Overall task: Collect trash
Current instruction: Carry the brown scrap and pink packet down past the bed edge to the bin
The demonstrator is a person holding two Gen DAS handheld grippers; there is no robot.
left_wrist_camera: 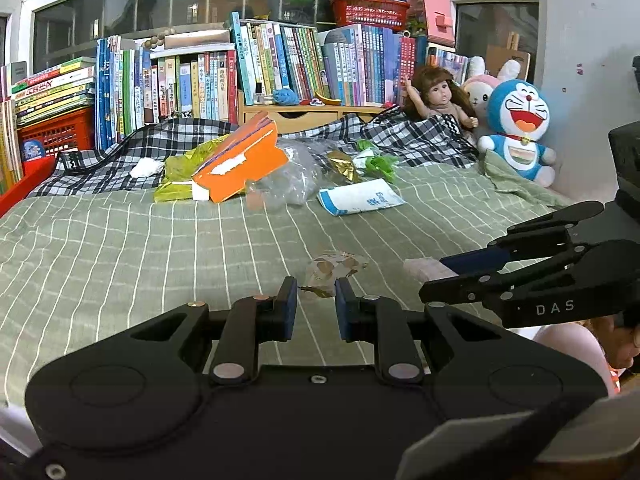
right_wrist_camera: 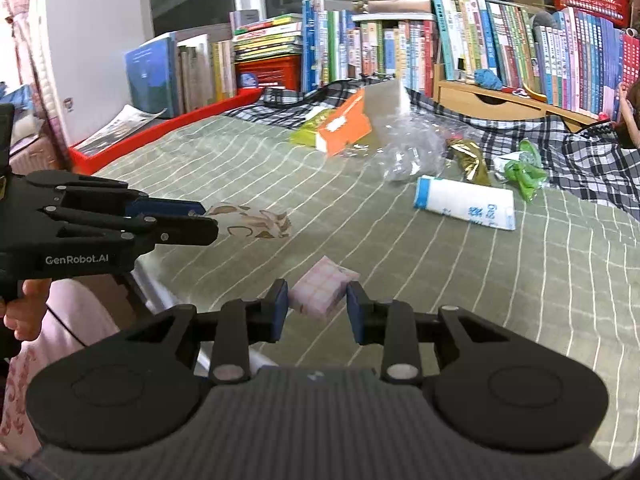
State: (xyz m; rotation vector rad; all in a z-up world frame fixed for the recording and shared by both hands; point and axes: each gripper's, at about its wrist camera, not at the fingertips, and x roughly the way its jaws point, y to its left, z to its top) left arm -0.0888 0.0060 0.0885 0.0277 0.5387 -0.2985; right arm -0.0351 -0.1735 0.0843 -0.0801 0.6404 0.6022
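Here both grippers (left_wrist_camera: 317,294) (right_wrist_camera: 317,298) point downward, holding wrappers.

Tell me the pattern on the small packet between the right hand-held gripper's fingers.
Pink-and-white check on the small packet, clearest in the right wrist view.
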